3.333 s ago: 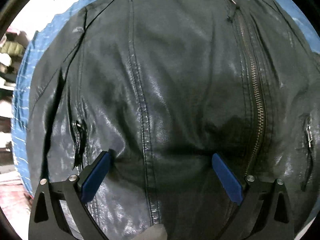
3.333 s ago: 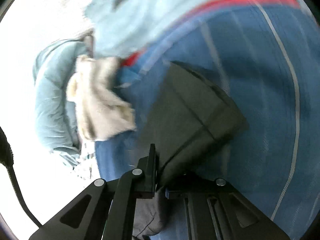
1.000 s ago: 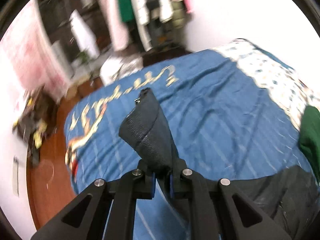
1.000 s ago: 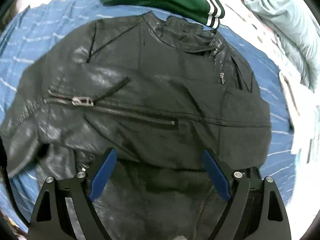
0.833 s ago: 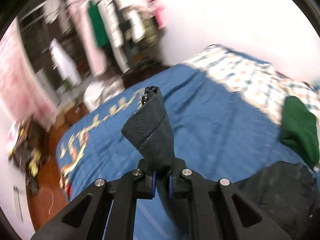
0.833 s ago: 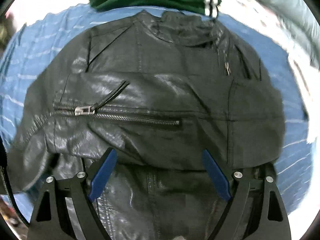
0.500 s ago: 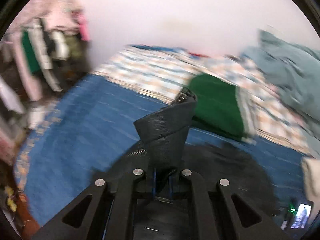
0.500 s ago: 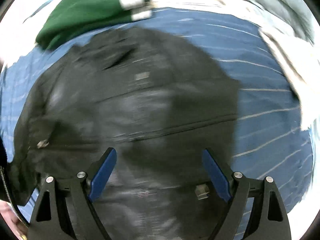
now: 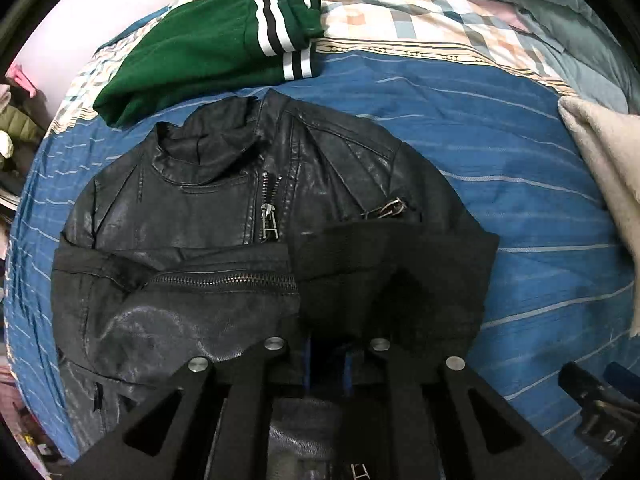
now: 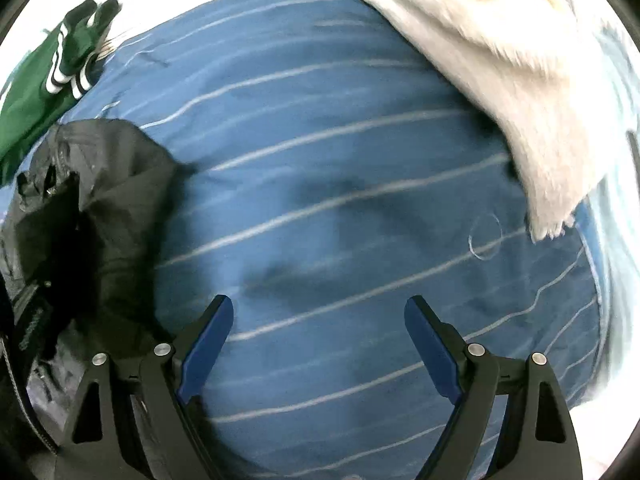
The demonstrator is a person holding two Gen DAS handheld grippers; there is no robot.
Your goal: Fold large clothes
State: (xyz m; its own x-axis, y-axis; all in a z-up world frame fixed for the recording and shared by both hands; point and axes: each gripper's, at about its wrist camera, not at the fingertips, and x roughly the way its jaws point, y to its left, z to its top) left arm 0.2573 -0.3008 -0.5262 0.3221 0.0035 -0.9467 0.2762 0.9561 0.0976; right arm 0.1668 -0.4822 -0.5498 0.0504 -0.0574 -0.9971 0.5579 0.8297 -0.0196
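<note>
I see the black jacket [image 9: 192, 216] lying face up on the blue bedspread [image 9: 500, 168], collar toward the green top [image 9: 208, 44]. My left gripper [image 9: 326, 360] is pressed together on the sleeve cuff [image 9: 392, 276], laid across the jacket's chest. My right gripper [image 10: 318, 344] is spread wide above bare bedspread, with the jacket at its left and a cream blanket [image 10: 500, 60] at upper right

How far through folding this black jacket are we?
Partway. One sleeve already lies folded across the black leather jacket. The left gripper is shut on the other sleeve's cuff, over the chest. The right gripper is open above the blue bedspread. Folding the body remains.
</note>
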